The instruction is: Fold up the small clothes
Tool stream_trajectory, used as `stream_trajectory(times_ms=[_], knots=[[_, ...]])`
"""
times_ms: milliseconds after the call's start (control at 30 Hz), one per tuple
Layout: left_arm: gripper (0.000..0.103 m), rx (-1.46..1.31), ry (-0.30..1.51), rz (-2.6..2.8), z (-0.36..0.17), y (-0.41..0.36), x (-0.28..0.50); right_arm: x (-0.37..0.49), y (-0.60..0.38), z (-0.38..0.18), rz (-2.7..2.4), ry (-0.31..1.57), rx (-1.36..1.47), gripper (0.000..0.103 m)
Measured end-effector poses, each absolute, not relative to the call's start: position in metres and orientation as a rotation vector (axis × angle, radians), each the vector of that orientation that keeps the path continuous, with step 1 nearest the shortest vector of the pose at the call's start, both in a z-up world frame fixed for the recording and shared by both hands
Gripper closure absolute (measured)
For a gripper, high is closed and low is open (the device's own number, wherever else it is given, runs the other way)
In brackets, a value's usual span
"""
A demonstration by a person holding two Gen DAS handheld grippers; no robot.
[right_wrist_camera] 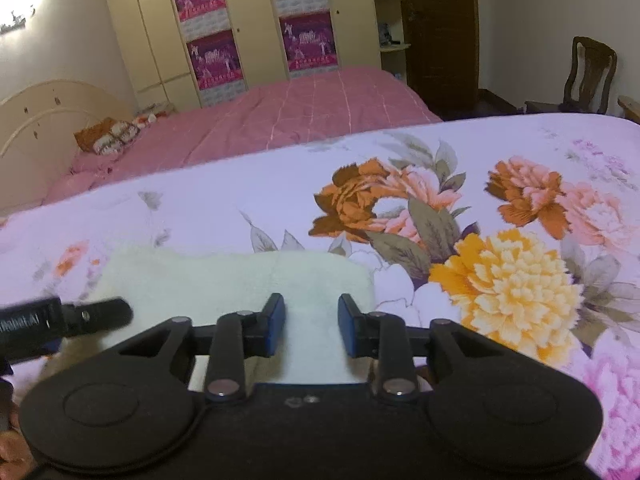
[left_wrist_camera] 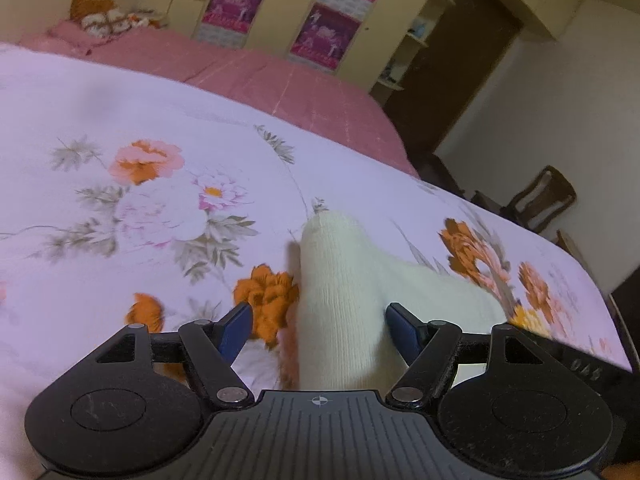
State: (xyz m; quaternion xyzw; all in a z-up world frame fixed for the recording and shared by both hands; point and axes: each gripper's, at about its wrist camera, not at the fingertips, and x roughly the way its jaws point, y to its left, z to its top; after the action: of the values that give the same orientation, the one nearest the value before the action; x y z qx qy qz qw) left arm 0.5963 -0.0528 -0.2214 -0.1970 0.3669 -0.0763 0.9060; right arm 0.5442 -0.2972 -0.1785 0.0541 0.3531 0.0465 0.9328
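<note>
Both grippers tilt down toward the flowered bedspread (right_wrist_camera: 500, 152). The left gripper (left_wrist_camera: 318, 326) has its fingers spread wide, the cream knit garment (left_wrist_camera: 340, 300) lying between them without either pad pressing it. The right gripper (right_wrist_camera: 311, 330) stands over the same cloth, jaws closing but with a gap to each side. Bare bedspread stretches ahead of both; its edge lies off to the right. The garment looks soft, ribbed, partly folded.
</note>
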Motion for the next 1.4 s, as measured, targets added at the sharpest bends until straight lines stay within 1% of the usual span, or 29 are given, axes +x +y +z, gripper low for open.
stream_trajectory(times_ms=[167, 333, 500, 633, 800, 833, 933, 1000, 1167, 1333, 1400], knots=[[0.030, -0.349, 0.745, -0.197, -0.213, -0.049, 0.559, 0.494, -0.296, -0.162, 0.137, 0.683, 0.069, 0.073], [0.030, -0.354, 0.772, -0.221, -0.220, -0.048, 0.539, 0.458, -0.292, -0.168, 0.128, 0.695, 0.043, 0.074], [0.030, -0.352, 0.786, -0.228, -0.227, -0.053, 0.534, 0.451, -0.288, -0.184, 0.098, 0.722, -0.008, 0.074], [0.030, -0.347, 0.794, -0.226, -0.231, -0.057, 0.534, 0.457, -0.292, -0.188, 0.081, 0.756, 0.046, 0.075], [0.030, -0.303, 0.825, -0.233, -0.222, -0.065, 0.532, 0.464, -0.294, -0.193, 0.011, 0.767, 0.038, 0.085], [0.030, -0.300, 0.824, -0.240, -0.218, -0.065, 0.527, 0.465, -0.295, -0.191, 0.017, 0.777, 0.061, 0.089], [0.030, -0.270, 0.791, -0.250, -0.213, -0.062, 0.501, 0.453, -0.288, -0.180, 0.047, 0.776, 0.055, 0.089], [0.030, -0.270, 0.804, -0.252, -0.215, -0.056, 0.485, 0.435, -0.287, -0.173, 0.058, 0.767, 0.071, 0.085], [0.030, -0.279, 0.829, -0.251, -0.222, -0.044, 0.462, 0.389, -0.283, -0.180, 0.070, 0.803, 0.123, 0.081], [0.030, -0.235, 0.835, -0.282, -0.228, -0.049, 0.453, 0.365, -0.284, -0.193, 0.042, 0.832, 0.154, 0.081], [0.030, -0.217, 0.828, -0.288, -0.229, -0.051, 0.452, 0.364, -0.286, -0.196, 0.026, 0.839, 0.161, 0.084]])
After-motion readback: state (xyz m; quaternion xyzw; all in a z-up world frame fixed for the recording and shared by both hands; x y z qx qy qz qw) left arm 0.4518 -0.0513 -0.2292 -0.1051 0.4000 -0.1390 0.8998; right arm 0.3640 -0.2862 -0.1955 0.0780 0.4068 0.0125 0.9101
